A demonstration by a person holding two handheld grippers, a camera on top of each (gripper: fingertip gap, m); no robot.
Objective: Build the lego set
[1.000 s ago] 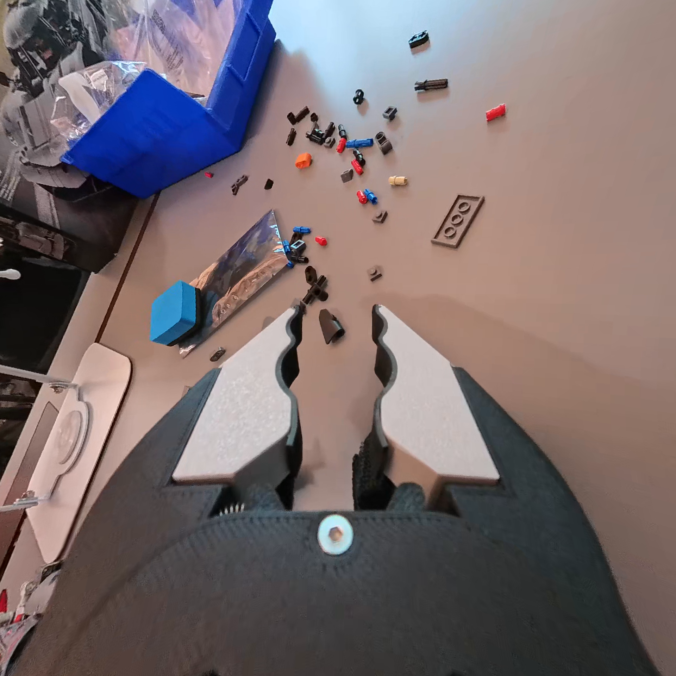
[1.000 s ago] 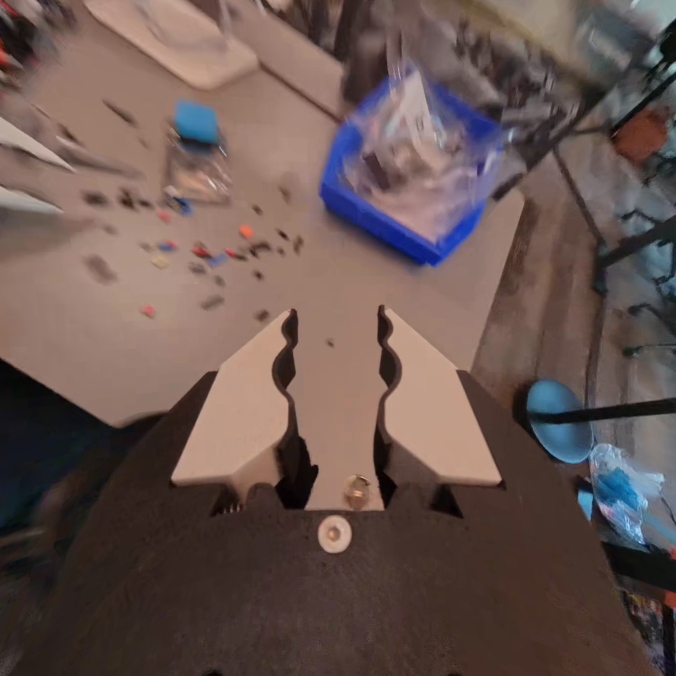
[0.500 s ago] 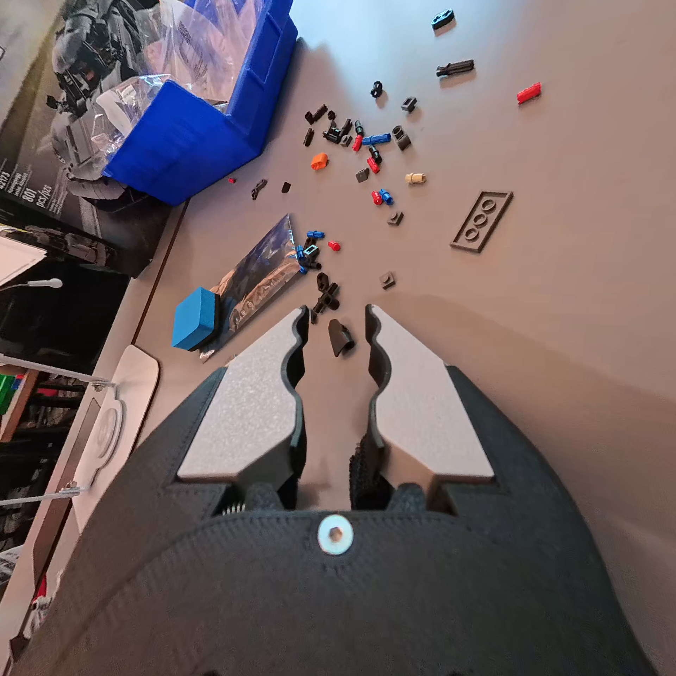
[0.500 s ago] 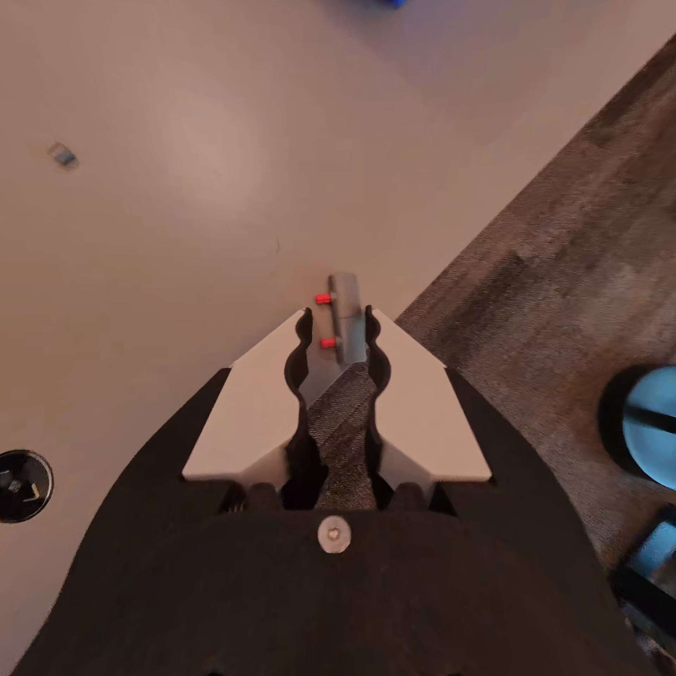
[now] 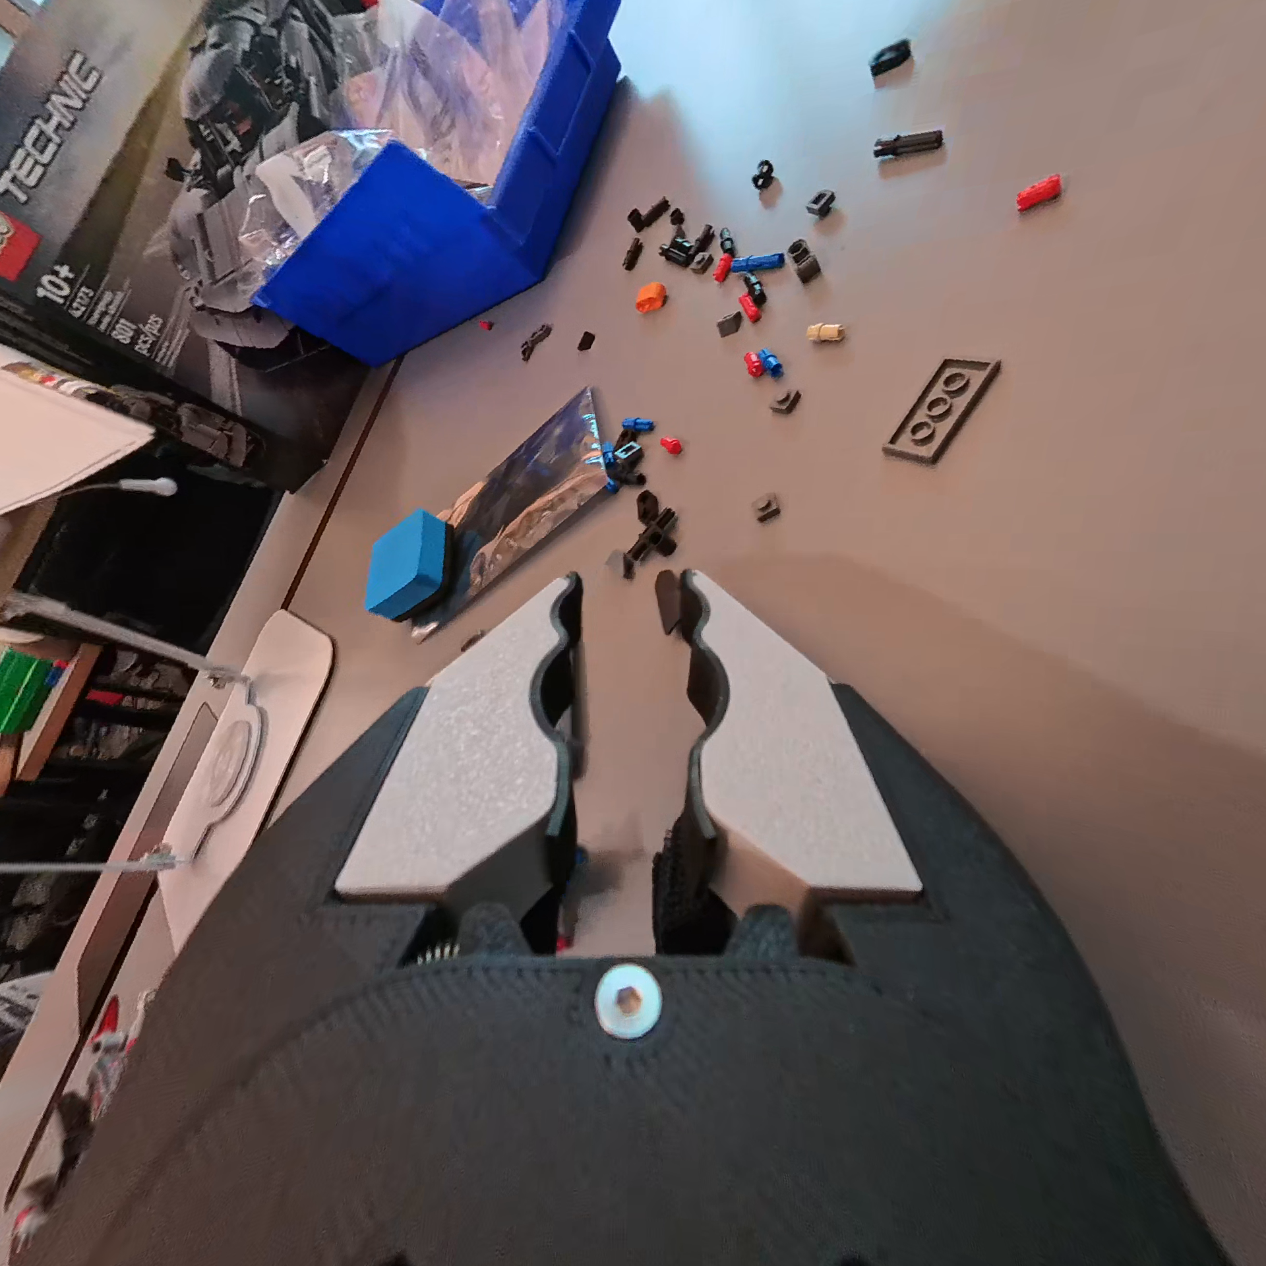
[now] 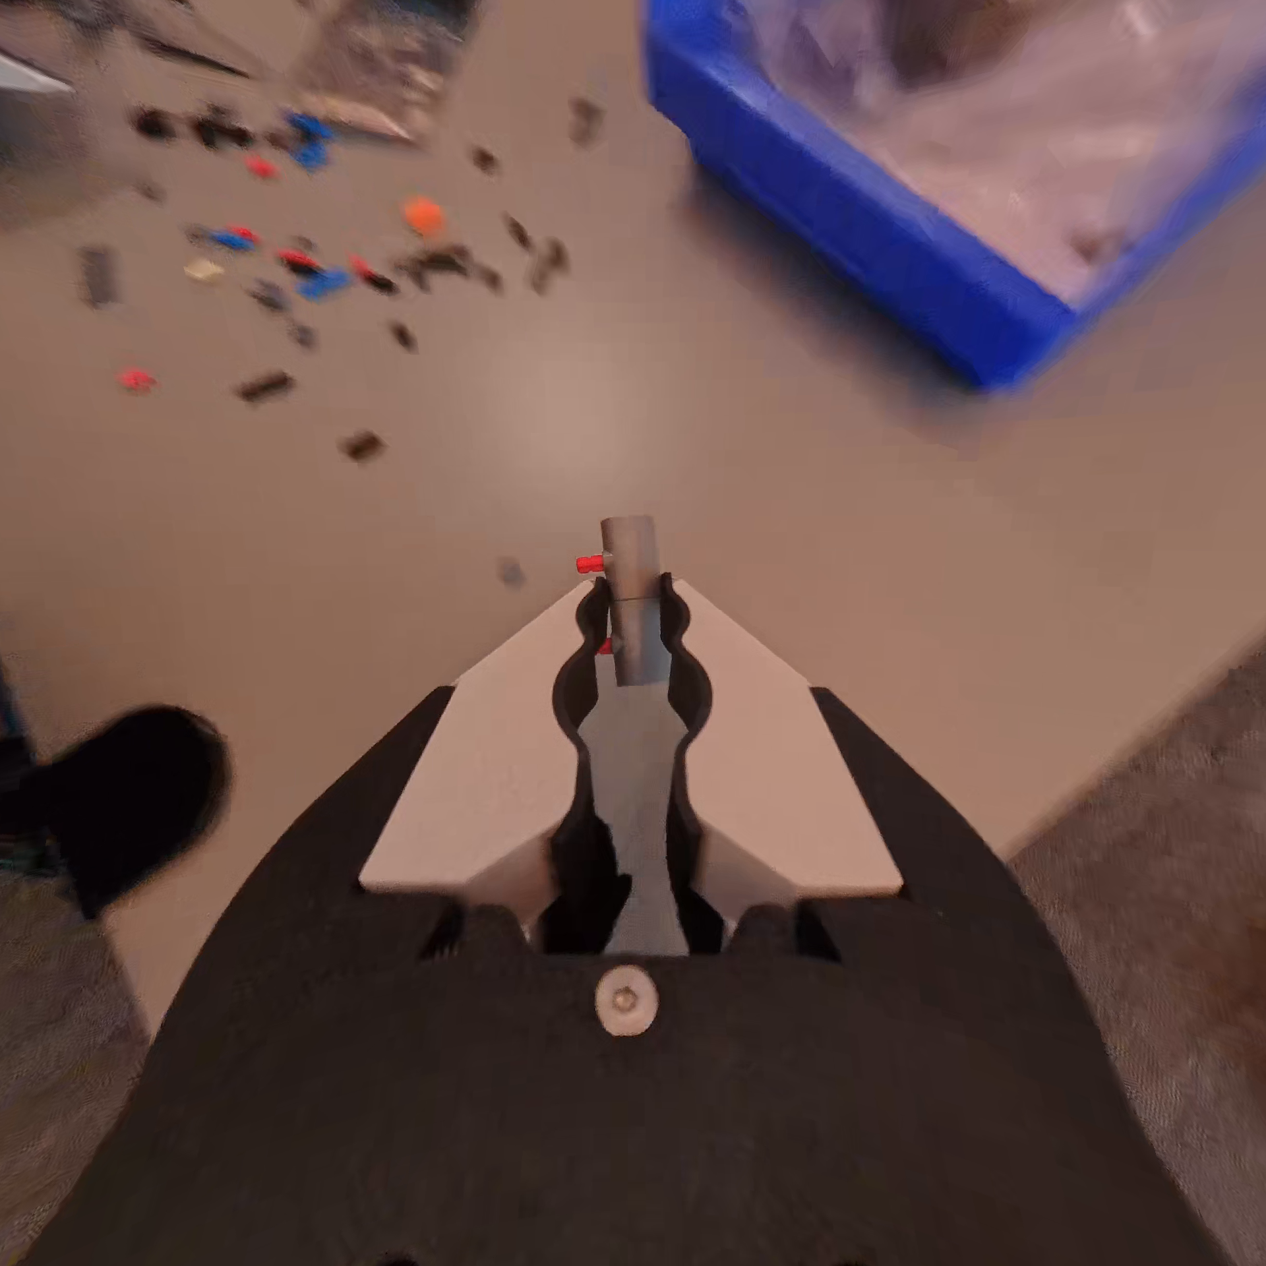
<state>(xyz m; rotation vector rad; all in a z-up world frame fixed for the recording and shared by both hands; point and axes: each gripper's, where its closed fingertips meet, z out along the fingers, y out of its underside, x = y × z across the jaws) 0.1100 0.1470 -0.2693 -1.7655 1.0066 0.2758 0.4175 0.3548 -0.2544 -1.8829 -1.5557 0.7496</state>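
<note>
While my right gripper (image 6: 634,592) has its fingers pinching a grey beam (image 6: 631,596) with two red pins (image 6: 589,564) sticking out at 9 o'clock, I judge the build barely begun. My left gripper (image 5: 630,582) hangs over the table (image 5: 1027,685) with fingers spread, a dark piece (image 5: 666,608) against its right tip. Loose pieces (image 5: 747,274) lie scattered toward 12 o'clock, and the blue bin (image 5: 425,253) of bags sits at 11, so nearly everything is left.
</note>
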